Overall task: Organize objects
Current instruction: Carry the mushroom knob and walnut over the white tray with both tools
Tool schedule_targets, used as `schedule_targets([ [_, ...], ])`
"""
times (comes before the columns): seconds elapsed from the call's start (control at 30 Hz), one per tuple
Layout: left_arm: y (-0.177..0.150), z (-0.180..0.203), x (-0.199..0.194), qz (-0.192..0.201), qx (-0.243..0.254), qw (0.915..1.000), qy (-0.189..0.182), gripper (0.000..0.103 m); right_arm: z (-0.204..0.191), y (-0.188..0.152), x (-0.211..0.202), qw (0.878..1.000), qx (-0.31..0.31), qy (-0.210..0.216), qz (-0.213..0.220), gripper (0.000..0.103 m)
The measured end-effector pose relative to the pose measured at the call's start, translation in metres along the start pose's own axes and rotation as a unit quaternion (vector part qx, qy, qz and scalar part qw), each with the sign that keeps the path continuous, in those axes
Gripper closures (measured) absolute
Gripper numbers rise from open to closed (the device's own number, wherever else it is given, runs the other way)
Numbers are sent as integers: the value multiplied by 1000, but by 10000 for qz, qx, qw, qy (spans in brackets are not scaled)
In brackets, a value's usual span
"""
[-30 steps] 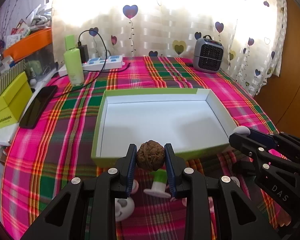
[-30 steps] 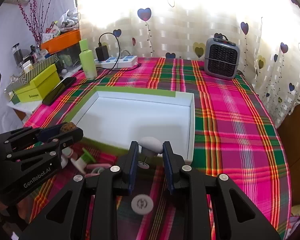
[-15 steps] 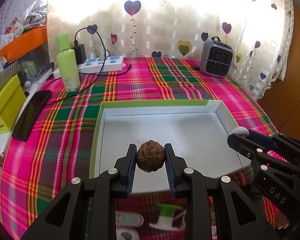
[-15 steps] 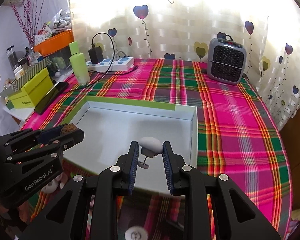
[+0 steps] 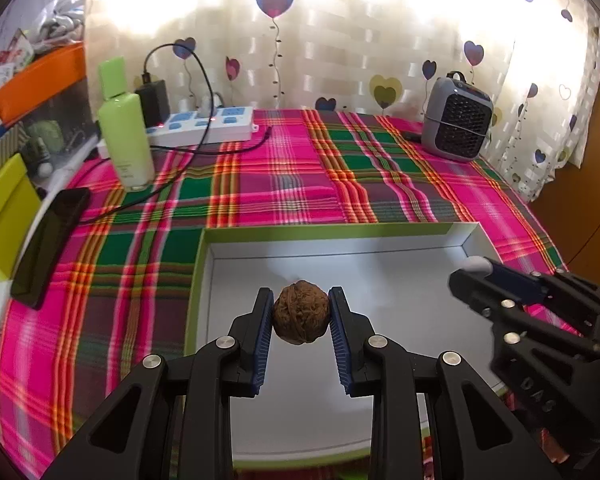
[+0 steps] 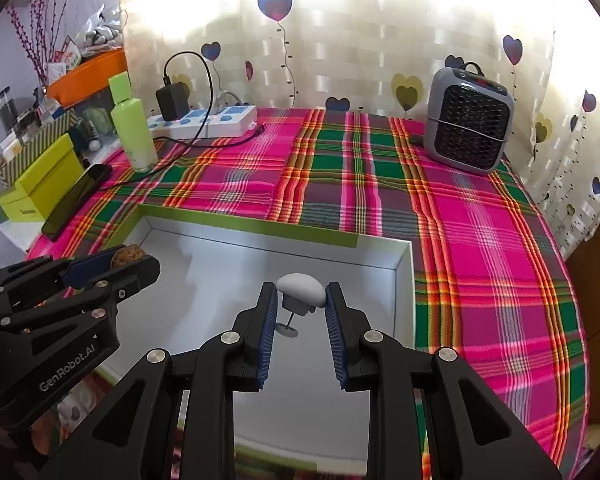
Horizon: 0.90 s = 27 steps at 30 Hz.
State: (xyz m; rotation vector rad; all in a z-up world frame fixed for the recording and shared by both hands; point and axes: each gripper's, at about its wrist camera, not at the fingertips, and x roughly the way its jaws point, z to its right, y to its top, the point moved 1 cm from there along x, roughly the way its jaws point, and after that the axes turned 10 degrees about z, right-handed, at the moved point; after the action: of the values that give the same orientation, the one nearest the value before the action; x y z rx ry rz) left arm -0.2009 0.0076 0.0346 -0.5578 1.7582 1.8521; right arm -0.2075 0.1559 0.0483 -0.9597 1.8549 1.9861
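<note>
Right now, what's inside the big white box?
The box floor that shows is bare white. The walnut and the white knob hang above it. Fingers cover the near part.

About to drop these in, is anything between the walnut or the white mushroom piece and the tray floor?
Nothing visible: the walnut and white mushroom piece hang over the tray's bare white floor.

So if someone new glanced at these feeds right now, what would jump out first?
Probably the loud pink-and-green plaid cloth covering the table, with the shallow green-edged white box lying open on it. Next, both grippers poised above that box: the left gripper clamps a brown walnut, the right gripper a small white mushroom-shaped piece. A grey fan heater stands at the far right by the heart-print curtain.
</note>
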Motion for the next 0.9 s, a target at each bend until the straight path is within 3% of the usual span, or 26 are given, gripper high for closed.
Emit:
schedule_targets([
  [0.9,9,1,59,-515,56,9986,48,77,9,8,51,9988,15,-181,-462,77],
])
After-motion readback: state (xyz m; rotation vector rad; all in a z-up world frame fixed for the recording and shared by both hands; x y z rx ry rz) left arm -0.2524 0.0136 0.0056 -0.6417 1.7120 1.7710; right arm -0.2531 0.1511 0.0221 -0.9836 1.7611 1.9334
